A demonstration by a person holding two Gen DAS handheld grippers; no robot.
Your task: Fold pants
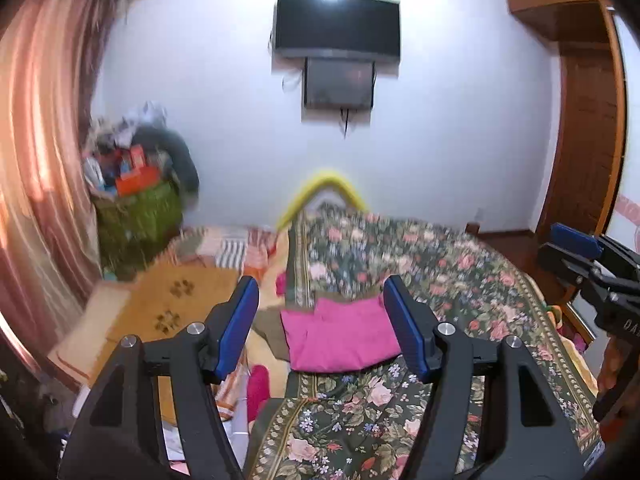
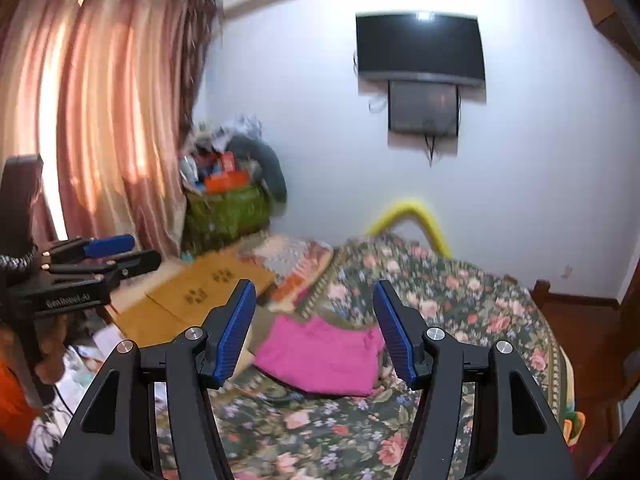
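- Both my grippers hang above the bed with nothing in them: left gripper [image 1: 322, 322] and right gripper [image 2: 314, 328] each have blue pads spread about halfway.
- Beyond the tips, at twelve o'clock, I see the pants [image 1: 340, 338] lying on the floral bedspread [image 1: 460, 276], clear of the jaws.
- Pants: bright pink, folded into a compact, slightly rumpled rectangle.
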